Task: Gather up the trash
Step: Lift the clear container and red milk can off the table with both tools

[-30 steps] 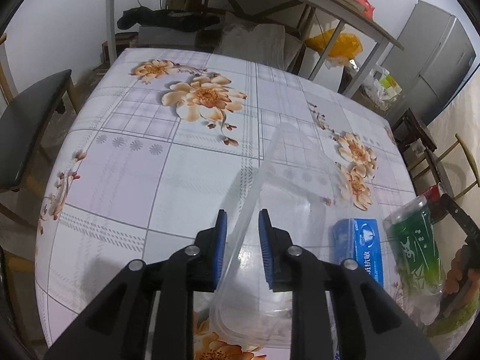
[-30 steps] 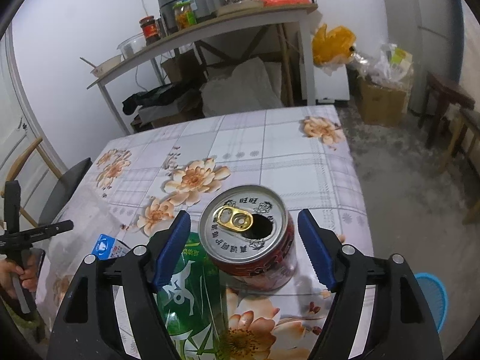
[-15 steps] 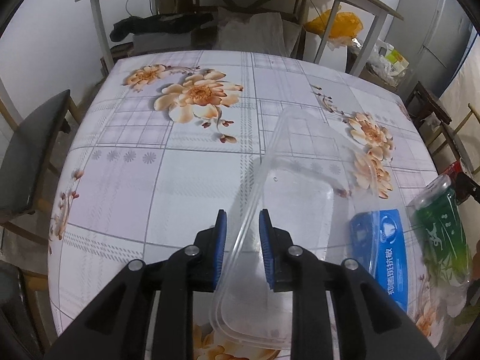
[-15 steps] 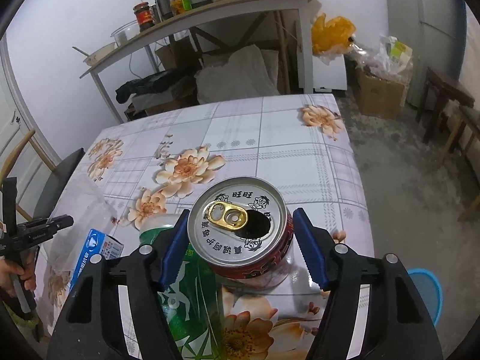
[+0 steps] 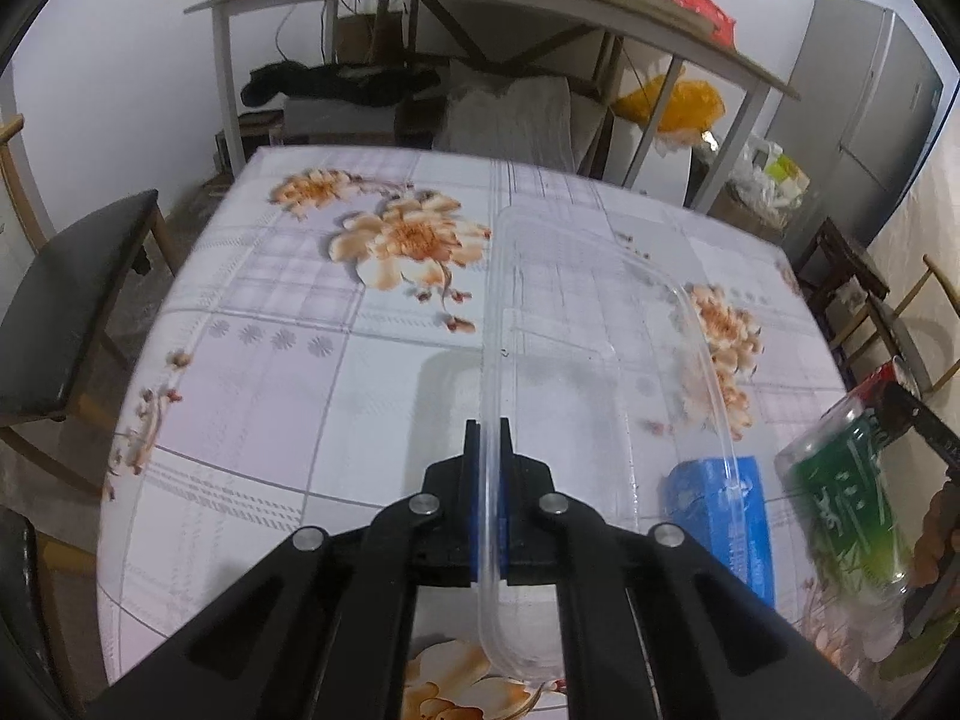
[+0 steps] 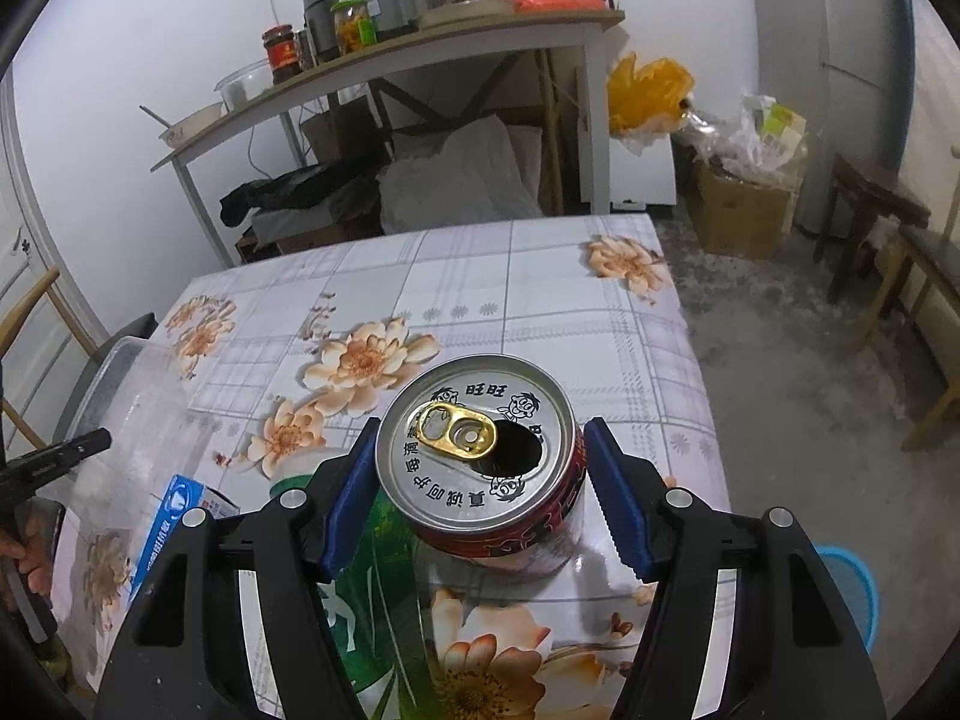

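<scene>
The left claw has just closed on the rim of the clear plastic tray, which extends toward 12 o'clock, edge-gripped because the wall is thin. At 3 o'clock lie the blue packet and green bottle on the bench. The right claw straddles the open can, jaws wide, left pad touching and right pad just clear, positioned for a side grasp.

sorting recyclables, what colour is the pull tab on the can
Gold, on the can's silver top; clearest in the right wrist view.
</scene>
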{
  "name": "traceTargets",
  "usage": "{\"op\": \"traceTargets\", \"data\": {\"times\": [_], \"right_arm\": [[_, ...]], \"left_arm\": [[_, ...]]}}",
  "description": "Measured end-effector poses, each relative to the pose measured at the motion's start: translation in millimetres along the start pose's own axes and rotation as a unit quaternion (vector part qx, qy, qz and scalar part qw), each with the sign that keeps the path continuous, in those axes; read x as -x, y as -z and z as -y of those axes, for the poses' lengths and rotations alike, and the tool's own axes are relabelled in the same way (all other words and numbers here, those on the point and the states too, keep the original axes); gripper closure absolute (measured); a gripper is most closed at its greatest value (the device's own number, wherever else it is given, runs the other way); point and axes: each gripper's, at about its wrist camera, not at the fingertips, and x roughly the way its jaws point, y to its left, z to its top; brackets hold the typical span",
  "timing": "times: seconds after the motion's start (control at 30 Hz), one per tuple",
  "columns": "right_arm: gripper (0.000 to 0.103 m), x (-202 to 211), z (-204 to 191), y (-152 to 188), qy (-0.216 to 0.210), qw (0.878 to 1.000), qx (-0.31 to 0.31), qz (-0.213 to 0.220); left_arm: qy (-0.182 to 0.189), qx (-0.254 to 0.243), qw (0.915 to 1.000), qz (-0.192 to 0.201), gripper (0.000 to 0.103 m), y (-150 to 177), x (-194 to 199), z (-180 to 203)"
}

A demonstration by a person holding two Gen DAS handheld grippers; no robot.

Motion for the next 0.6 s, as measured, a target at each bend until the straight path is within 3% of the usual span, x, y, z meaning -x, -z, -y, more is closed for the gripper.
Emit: {"op": "traceTargets", "data": {"times": [0.6], "right_arm": [[0.041,44,13,-13,0.019,0.998,-0.012,0.055]], "left_arm": [[0.028,-0.007,0.9971,0.07,0.1,-13,57,14]]}}
